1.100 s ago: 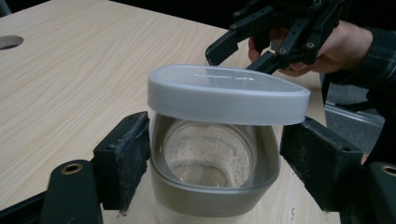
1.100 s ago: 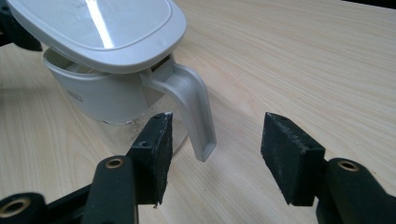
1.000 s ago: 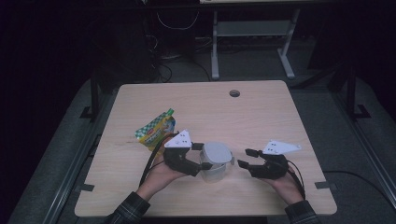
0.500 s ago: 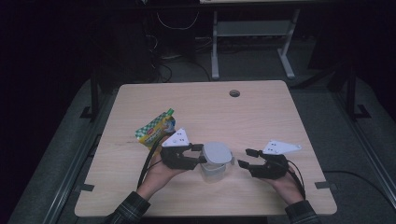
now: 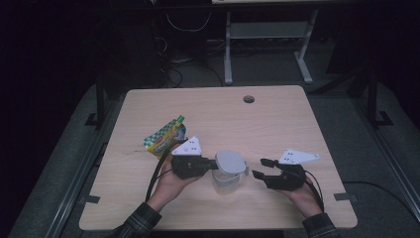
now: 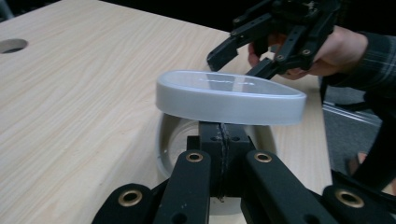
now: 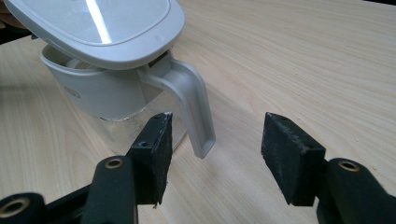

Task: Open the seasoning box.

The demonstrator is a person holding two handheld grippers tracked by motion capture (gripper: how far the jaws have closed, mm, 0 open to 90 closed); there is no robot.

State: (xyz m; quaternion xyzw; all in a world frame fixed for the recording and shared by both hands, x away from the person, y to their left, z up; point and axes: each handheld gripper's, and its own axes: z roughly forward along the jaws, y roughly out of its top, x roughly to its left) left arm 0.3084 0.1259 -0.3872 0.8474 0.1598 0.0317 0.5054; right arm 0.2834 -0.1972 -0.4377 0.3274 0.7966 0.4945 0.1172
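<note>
Pale wood table (image 5: 277,124), w/ a small jug (image 5: 225,182) as the landmark, sitting near the person's edge of the top, roughly centre. Jug body is see-through plastic w/ a grey-white collar and a grey handle (image 7: 194,109) that hangs down on the side facing the right gripper. Grey lid (image 5: 230,162) sits tilted over the jug mouth, not seated: in the left gripper view one edge of the lid (image 6: 229,97) is raised and the open rim shows under it. Left gripper (image 5: 214,164) is just left of the jug, jaws have just been closing and are now pressed together at the jug's rim, under the lid's near edge; looks like they pinch a lip or tab there but can't tell exactly which part, lid hides the tips. Right gripper (image 5: 261,168) is just right of the jug, not touching it, jaws apart w/ nothing between them; in its own view the handle is just ahead of the left-hand pad (image 7: 154,154), small gap visible. Green-yellow snack pouch (image 5: 165,137) lies well left of the jug and farther back. Round cable hole (image 5: 248,99) in the top, far behind the jug. Plaid sleeves at the near edge.
</note>
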